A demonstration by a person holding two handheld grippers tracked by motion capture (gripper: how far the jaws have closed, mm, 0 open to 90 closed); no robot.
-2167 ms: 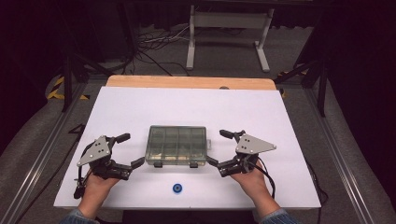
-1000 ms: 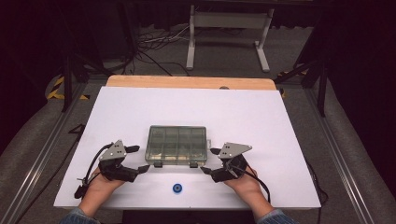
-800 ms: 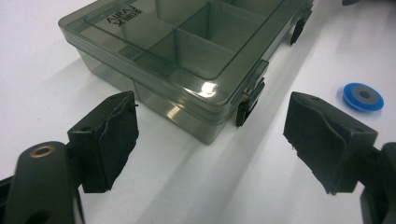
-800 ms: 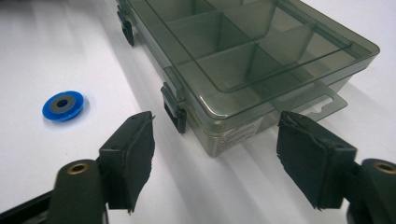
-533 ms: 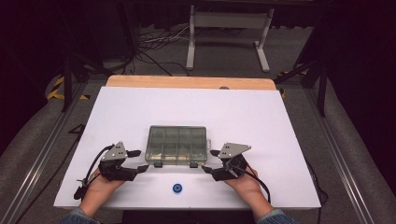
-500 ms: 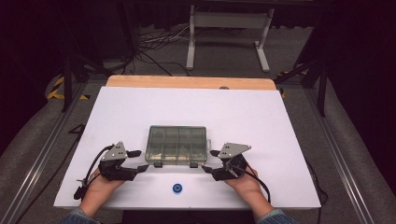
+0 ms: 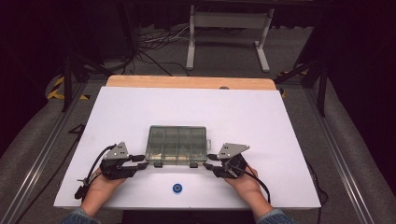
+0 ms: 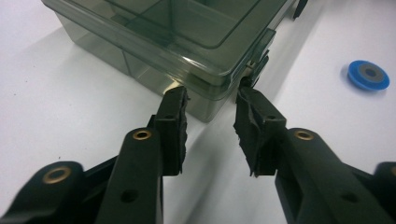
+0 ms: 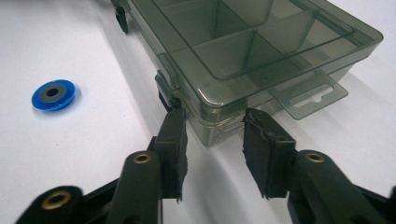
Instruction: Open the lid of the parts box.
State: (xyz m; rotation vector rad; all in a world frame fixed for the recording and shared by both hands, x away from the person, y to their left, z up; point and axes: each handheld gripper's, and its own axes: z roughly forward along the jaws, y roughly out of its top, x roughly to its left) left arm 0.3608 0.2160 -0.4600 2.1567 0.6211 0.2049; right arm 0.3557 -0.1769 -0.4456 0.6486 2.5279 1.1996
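The clear box (image 7: 177,145) sits in the middle of the white table (image 7: 261,116), and both the left gripper (image 7: 140,161) and right gripper (image 7: 209,161) are open at its front corners — holding nothing. They have moved in close since before. A crooked squeeze could make the box slide away — toward the blue ring (image 7: 177,188).

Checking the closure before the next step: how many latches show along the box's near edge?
2: one latch by the left gripper, the other latch by the right gripper, both on the box.
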